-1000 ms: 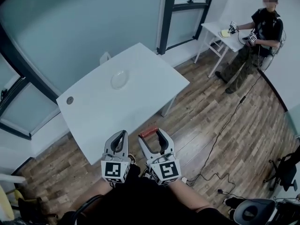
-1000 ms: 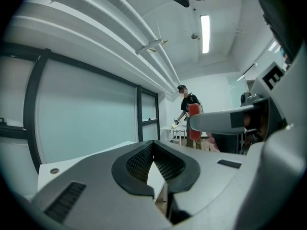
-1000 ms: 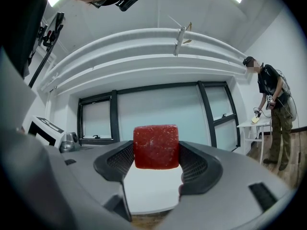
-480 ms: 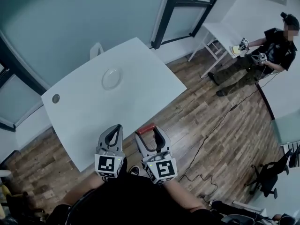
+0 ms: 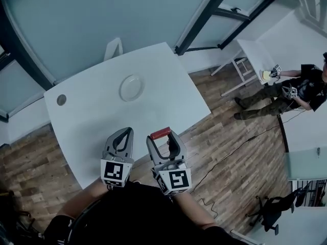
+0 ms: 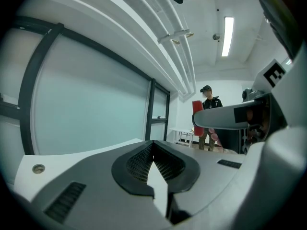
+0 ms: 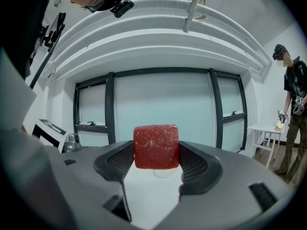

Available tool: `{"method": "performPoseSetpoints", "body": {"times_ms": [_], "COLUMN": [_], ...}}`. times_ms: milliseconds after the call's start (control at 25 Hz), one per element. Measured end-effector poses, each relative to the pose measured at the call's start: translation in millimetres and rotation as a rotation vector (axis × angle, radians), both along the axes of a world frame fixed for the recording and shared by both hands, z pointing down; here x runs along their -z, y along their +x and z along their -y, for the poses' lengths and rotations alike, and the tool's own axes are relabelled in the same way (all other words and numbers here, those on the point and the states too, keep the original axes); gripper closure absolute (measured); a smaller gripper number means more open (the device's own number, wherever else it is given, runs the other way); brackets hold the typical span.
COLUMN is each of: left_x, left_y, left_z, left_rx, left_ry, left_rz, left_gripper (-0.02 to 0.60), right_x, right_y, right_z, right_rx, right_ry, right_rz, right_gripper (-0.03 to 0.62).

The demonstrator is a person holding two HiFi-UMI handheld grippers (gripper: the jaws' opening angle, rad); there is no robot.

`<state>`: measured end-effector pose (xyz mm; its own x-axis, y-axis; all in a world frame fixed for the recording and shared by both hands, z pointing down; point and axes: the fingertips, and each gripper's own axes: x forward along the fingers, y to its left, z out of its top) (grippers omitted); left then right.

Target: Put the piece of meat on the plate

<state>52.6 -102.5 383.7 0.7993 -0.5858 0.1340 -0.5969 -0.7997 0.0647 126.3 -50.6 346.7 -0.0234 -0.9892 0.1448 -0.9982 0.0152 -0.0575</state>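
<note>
My right gripper (image 5: 162, 135) is shut on the piece of meat (image 5: 160, 132), a red block (image 7: 156, 146) squeezed between its two pads. It hangs at the near edge of the white table (image 5: 102, 131). A small white plate (image 5: 132, 87) lies further back on the table, and part of the plate (image 7: 164, 172) shows just under the meat in the right gripper view. To the left of the right one, my left gripper (image 5: 122, 136) is shut with nothing in it; its jaws (image 6: 154, 163) meet at the tips.
A small round dark thing (image 5: 61, 100) lies at the table's left end. A white chair (image 5: 113, 48) stands behind the table by the glass wall. At the far right a person (image 5: 299, 88) stands by a second white table (image 5: 254, 55). Cables run over the wooden floor.
The view has swung: the table and plate now lie more squarely ahead of both grippers and a little closer. Both grippers keep their hold and stance.
</note>
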Motion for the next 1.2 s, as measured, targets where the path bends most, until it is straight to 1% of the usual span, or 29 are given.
{"method": "performPoseSetpoints", "body": {"times_ms": [240, 400, 520, 640, 800, 920, 1200], "left_x": [-1.6, -5.6, -7.4, -7.1, -1.8, -6.7, -4.1], "left_y": [-1.7, -10.6, -12.2, -8.6, -9.7, -12.9, -3.9], "left_z": [27.2, 41.6, 47.9, 62.0, 72.5, 83.7, 89.6], "left_rx": [0.015, 0.05, 0.082, 0.132, 0.186, 0.216, 0.231], "left_ry": [-0.022, -0.036, -0.035, -0.033, -0.012, -0.033, -0.028], "left_rz": [-0.016, -0.02, -0.01, -0.007, 0.01, 0.018, 0.048], "left_gripper": [0.578, 0.578, 0.578, 0.578, 0.578, 0.578, 0.578], "right_x": [2.8, -2.2, -5.1, -10.0, -13.8, -15.2, -19.0], "right_y": [-5.1, -12.7, -12.7, -4.9, -0.3, -1.5, 6.7], "right_z": [37.6, 55.5, 64.0, 78.3, 92.6, 106.1, 121.7], "right_rx": [0.042, 0.069, 0.11, 0.159, 0.217, 0.245, 0.281], "right_ry": [-0.016, -0.034, -0.046, -0.05, -0.069, -0.064, -0.072], "right_rz": [-0.012, -0.003, 0.001, 0.003, 0.017, 0.018, 0.03], "right_gripper": [0.303, 0.303, 0.303, 0.303, 0.303, 0.303, 0.303]}}
